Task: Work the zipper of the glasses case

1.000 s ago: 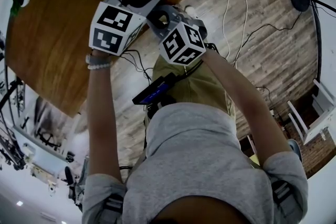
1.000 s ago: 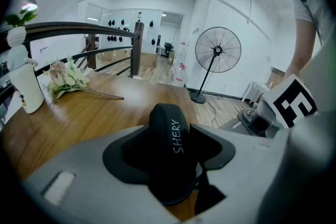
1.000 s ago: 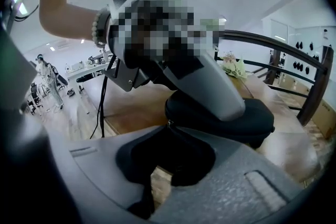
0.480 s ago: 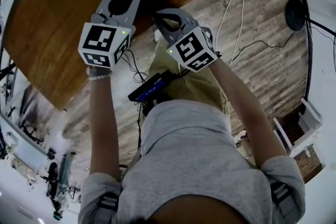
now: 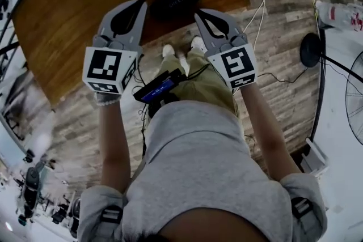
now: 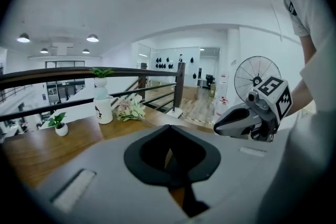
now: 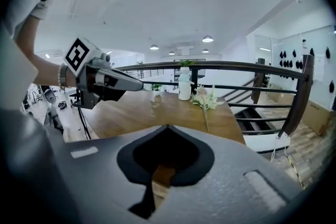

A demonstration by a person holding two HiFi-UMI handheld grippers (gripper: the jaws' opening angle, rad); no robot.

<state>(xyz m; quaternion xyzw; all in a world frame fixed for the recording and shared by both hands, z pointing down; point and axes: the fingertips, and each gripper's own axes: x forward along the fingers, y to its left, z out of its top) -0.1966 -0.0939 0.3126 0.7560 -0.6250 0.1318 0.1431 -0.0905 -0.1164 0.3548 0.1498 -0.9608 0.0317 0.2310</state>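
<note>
- My left gripper (image 5: 138, 4) had its jaws fully closed, tips meeting, with nothing between them.
- My right gripper (image 5: 202, 13) was the same: jaws pressed together and empty.
- In both gripper views only the wooden table (image 5: 68, 20) showed through the gap behind the closed tips.
- The black glasses case (image 5: 181, 0) lay on that table, close to its near edge.
- In the head view the case sat between the two grippers' tips and just beyond them, apart from both, and neither gripper touched it.
- I could not make out the zipper's state; the case was too dark and small in the head view.
- Both grippers were held up side by side in front of the person, well apart from each other, left one over the table, right one over the table's near edge.
- At the far side of the table stood a white vase (image 7: 184, 86), with a bunch of flowers (image 7: 206, 98) lying just to its right.
- A dark railing (image 7: 236, 66) ran behind them.
- A standing fan (image 6: 253, 75) was off to the right, and cables (image 5: 261, 3) trailed across the plank floor (image 5: 283, 54).
</note>
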